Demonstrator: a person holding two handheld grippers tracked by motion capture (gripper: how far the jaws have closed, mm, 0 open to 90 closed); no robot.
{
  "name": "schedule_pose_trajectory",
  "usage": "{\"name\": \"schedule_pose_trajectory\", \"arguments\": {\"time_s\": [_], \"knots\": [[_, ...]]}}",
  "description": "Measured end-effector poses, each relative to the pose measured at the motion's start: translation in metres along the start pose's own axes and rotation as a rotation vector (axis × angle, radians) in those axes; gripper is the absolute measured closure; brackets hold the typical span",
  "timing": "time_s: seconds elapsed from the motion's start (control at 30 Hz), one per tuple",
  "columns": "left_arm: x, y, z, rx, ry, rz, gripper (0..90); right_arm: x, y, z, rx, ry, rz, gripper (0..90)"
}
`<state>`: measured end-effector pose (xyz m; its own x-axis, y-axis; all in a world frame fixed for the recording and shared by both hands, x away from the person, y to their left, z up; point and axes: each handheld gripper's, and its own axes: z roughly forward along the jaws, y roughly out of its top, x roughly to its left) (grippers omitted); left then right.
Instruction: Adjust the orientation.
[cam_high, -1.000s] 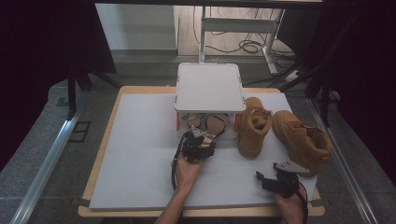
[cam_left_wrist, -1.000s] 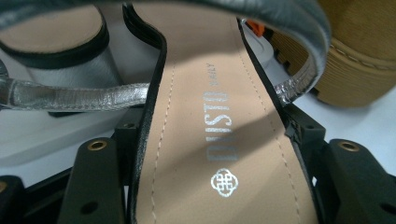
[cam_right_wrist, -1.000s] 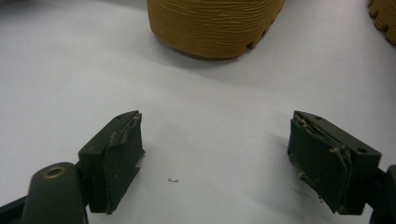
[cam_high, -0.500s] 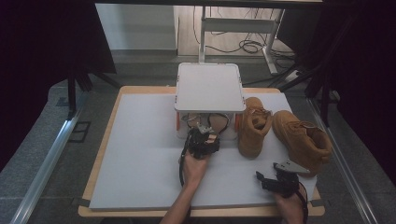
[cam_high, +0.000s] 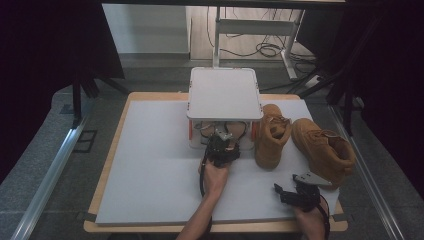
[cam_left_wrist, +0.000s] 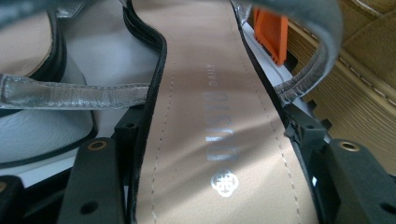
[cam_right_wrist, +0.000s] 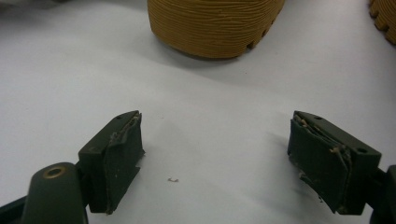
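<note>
A tan-insoled sandal (cam_left_wrist: 205, 93) with black edging and silver straps lies lengthwise between my left gripper's (cam_left_wrist: 215, 135) jaws, which press on both edges of its sole. In the high view the left gripper (cam_high: 223, 142) sits at the front opening of the small white shelf rack (cam_high: 224, 92), with the sandal (cam_high: 235, 131) reaching in under the shelf. A second sandal (cam_left_wrist: 42, 88) with a silver strap lies just to the left of it. My right gripper (cam_high: 286, 189) rests low at the board's near right, open, with bare white board between its pads (cam_right_wrist: 119, 158).
Two tan boots stand right of the rack: one (cam_high: 272, 135) upright beside it, the other (cam_high: 325, 147) farther right. The first boot's ribbed sole (cam_right_wrist: 215, 25) lies ahead of the right gripper. An orange rack leg (cam_left_wrist: 271, 32) is close by the held sandal. The white board (cam_high: 150, 165) covers the table.
My left gripper has moved forward and a little right, toward the rack opening, with the sandal in it. The right gripper has stayed put.
</note>
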<state>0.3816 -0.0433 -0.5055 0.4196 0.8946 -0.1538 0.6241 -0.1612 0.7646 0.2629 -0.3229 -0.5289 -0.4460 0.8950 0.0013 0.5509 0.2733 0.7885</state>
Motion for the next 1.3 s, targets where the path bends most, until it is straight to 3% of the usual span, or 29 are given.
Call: {"name": "schedule_pose_trajectory", "arguments": {"time_s": [0.43,0.8,1.07,1.3], "knots": [[-0.002,0.009,0.015,-0.006,0.033,-0.043,39.0,0.000,0.000,0.000,0.000,0.000,0.001,18.0],[-0.005,0.015,0.023,0.000,0.095,-0.045,38.5,0.000,0.000,0.000,0.000,0.001,0.000,18.0],[-0.001,0.015,0.021,-0.001,0.058,-0.047,35.0,0.000,0.000,0.000,0.000,0.001,0.000,18.0],[-0.002,0.009,0.010,-0.005,0.042,-0.012,33.0,0.000,0.000,0.000,0.000,0.001,-0.001,18.0]]}}
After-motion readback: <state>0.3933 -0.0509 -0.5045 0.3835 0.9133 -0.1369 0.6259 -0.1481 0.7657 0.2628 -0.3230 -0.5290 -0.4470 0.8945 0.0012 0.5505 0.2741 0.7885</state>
